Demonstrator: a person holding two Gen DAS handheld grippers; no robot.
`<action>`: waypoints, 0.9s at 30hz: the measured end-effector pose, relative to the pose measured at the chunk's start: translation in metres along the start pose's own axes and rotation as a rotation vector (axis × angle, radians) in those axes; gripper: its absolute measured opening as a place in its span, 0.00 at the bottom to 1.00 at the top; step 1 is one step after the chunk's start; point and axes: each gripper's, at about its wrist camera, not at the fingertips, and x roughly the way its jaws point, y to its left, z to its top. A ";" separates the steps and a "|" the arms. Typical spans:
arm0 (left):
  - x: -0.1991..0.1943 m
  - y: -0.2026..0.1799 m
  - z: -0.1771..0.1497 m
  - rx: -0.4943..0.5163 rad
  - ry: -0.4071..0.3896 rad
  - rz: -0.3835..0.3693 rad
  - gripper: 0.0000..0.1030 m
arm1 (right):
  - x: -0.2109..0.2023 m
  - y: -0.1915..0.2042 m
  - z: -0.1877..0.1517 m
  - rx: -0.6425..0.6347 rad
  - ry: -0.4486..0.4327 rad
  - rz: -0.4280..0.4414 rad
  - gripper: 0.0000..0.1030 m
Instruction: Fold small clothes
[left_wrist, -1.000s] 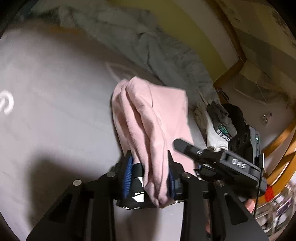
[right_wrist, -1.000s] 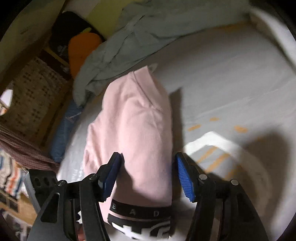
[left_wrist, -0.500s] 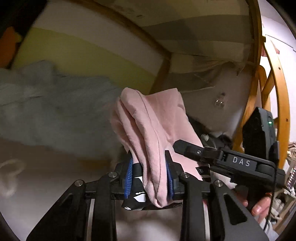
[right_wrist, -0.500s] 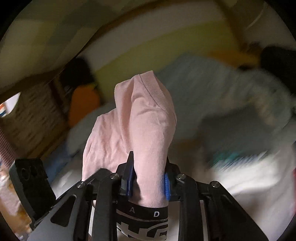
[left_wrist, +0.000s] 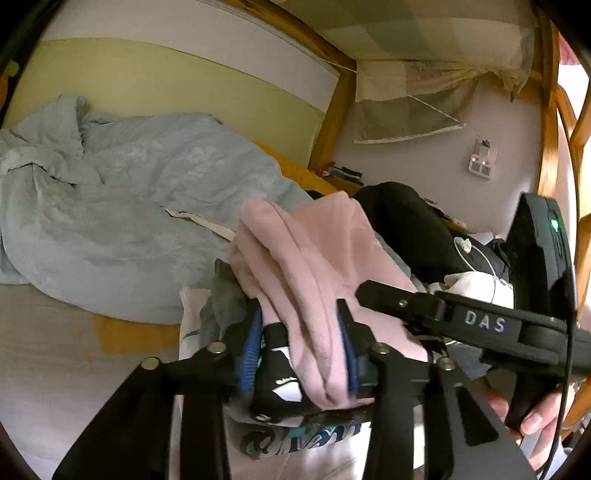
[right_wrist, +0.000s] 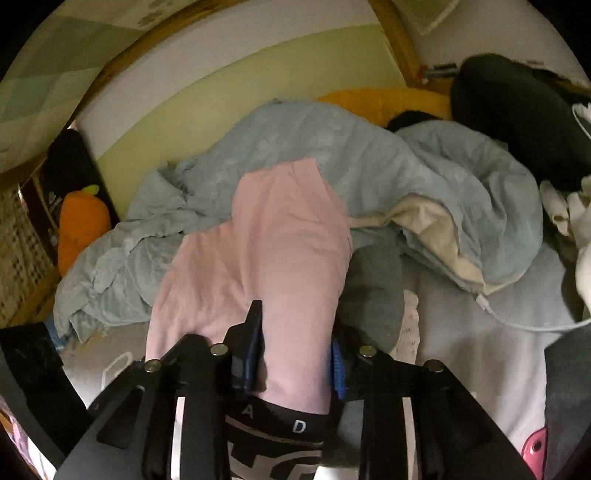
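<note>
Both hand-held grippers, left (left_wrist: 303, 350) and right (right_wrist: 293, 360) | jaws loosening around pink shorts (right_wrist: 258, 258) | moved off bed centre to clothes pile (left_wrist: 280, 435) | I'd drop them.

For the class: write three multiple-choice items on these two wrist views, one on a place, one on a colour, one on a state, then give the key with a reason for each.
1. Where is the orange carrot toy?
A. On top of the pink garment
B. At the left edge of the bed, by the wall
C. Between the right gripper's fingers

2. What colour is the garment between the grippers' fingers?
A. Pink
B. Green
C. Red

3. How does the garment lie?
A. Spread flat in one layer
B. Folded into several layers
C. Hanging on a hanger

Key: B, the carrot toy lies at the left beside the blue blanket; A, the pink garment sits between the fingers of the left gripper and right gripper; B, stacked folds show in the left wrist view.
</note>
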 end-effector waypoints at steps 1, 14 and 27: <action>-0.003 0.002 0.001 -0.014 -0.003 -0.003 0.45 | -0.002 -0.001 0.001 -0.002 -0.008 -0.002 0.34; -0.079 -0.024 -0.025 0.281 -0.230 0.332 1.00 | -0.090 0.008 -0.046 -0.118 -0.263 -0.093 0.90; -0.127 -0.023 -0.076 0.372 -0.357 0.418 1.00 | -0.098 0.016 -0.110 -0.248 -0.385 -0.177 1.00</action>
